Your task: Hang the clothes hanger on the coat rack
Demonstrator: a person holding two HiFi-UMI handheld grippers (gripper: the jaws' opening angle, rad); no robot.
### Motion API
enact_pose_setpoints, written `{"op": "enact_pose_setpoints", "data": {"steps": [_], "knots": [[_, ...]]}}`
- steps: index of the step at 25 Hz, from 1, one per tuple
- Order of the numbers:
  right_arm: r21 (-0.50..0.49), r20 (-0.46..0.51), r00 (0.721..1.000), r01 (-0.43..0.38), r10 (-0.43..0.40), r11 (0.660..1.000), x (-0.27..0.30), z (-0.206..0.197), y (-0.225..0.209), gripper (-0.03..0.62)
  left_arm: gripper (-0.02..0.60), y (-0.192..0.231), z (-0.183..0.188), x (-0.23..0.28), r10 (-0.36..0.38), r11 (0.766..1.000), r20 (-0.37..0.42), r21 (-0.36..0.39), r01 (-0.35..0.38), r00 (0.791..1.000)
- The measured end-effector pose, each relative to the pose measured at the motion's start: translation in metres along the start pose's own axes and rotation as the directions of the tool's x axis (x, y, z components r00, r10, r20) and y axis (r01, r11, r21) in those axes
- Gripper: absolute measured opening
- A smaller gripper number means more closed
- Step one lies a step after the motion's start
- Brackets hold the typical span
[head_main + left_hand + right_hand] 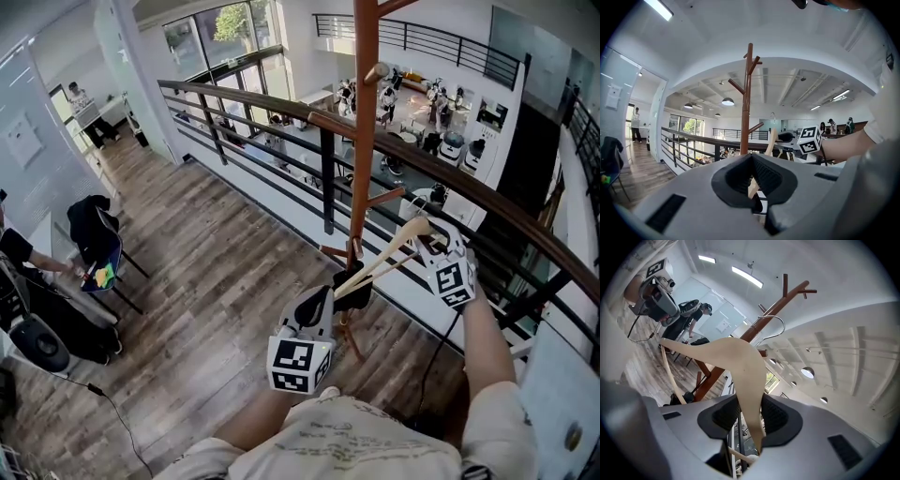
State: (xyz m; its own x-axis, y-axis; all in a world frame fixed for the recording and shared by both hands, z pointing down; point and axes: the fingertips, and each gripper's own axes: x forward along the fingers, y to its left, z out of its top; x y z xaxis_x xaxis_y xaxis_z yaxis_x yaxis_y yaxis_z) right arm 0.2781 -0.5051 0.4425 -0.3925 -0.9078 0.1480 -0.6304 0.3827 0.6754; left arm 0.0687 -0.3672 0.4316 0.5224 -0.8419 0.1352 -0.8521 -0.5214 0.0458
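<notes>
Hanger: the clothes hanger (384, 259) is in the air between both grippers, low down and just beside the coat rack (365, 112).
Left gripper (349, 287): closed on one wooden tip of the hanger.
Right gripper (427, 242): its fingers (776, 414) stand wide but press on the broad shoulder.
Long axis: it slants from the left gripper up to the right one, across the front of the pole.
Hook (772, 322): it rises from the hanger's middle toward the rack; whether it touches the rack is unclear.
Nearest peg (387, 198): it is above the hanger, so the hook probably has to go up and over it.
Nearer hand: the right.
</notes>
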Motion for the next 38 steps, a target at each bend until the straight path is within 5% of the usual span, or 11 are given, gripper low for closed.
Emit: {"op": "enact_pose_setpoints", "data": {"steps": [20, 38], "knots": [[0.025, 0.009, 0.972, -0.234, 0.234, 0.972, 0.060, -0.014, 0.013, 0.141, -0.008, 0.034, -0.012, 0.028, 0.052, 0.999, -0.047, -0.001, -0.052, 0.998], [-0.050, -0.018, 0.949, -0.316, 0.316, 0.947, 0.088, -0.015, 0.053, 0.143, -0.009, 0.055, -0.028, 0.036, 0.078, 0.997, -0.082, -0.017, -0.079, 0.994]]}}
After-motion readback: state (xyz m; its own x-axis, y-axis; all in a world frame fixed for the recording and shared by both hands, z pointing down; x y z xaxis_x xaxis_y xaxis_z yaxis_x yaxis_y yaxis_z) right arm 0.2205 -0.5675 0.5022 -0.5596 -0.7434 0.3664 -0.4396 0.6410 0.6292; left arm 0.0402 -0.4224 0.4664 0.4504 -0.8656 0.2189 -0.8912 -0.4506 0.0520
